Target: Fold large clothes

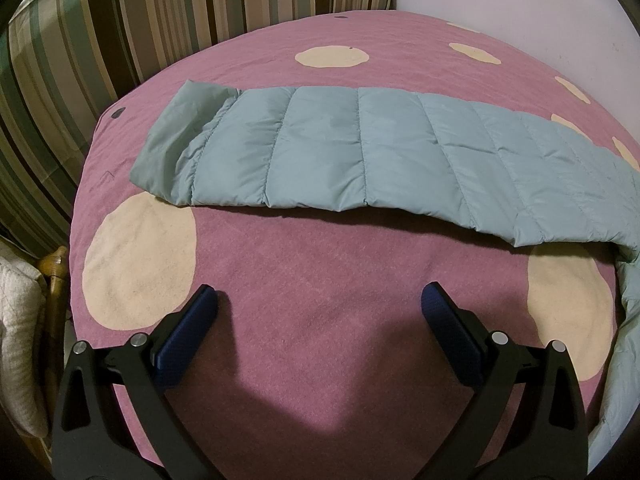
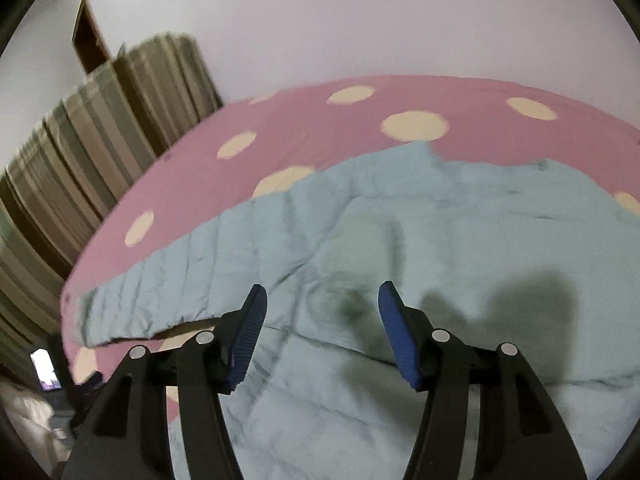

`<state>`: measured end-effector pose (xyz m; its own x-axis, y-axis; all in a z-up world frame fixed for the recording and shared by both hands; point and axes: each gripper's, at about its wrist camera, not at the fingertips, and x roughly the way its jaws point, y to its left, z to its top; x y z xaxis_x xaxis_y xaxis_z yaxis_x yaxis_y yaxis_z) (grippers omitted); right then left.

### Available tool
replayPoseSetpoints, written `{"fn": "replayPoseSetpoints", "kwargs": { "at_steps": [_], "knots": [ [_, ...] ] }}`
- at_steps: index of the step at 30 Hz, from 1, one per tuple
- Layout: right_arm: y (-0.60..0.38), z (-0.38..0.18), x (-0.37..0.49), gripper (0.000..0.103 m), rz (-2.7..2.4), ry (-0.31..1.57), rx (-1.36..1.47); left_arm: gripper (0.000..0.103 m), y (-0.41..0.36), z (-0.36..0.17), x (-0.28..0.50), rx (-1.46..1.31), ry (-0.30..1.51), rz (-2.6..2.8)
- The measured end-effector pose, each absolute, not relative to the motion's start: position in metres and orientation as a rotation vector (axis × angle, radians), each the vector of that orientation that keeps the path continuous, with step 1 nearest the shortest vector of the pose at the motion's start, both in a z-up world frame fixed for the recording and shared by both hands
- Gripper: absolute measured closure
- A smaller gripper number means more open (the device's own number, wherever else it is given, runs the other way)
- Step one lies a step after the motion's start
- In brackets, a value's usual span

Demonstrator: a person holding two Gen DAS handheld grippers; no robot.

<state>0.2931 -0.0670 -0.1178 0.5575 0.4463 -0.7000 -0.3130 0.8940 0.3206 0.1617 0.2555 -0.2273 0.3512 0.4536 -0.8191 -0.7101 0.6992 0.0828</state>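
While bed (image 1: 320, 288) with pink dotted cover carries pale blue quilted jacket (image 2: 400, 240), I judge fold barely begun: sleeve (image 1: 360, 152) lies stretched flat, body rumpled, most folding left. Left view alone shows sleeve end to cuff; right view alone shows jacket body. Left gripper (image 1: 320, 300): jaws apart, empty, over bare cover. Right gripper (image 2: 322, 304): jaws apart, nothing clamped, above body.

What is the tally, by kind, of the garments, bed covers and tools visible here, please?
Quilted light-blue jacket: 1
Pink bed cover with cream dots: 1
Tools: 2, the left tool and the right tool, both open and empty
Total: 4
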Motion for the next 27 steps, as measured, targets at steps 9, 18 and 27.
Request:
{"fn": "replayPoseSetpoints", "kwargs": {
  "at_steps": [9,18,27],
  "knots": [
    [-0.174,-0.088,0.284,0.07,0.27,0.786,0.213,0.002,0.255,-0.227,0.162,-0.31,0.945,0.769],
    [-0.319,-0.149,0.305,0.092,-0.08,0.873,0.328,0.002,0.256,-0.226,0.162,-0.305,0.949,0.771],
    [-0.319,-0.202,0.327,0.094,-0.044,0.987,0.336,0.002,0.256,-0.226,0.161,-0.306,0.95,0.77]
  ]
}}
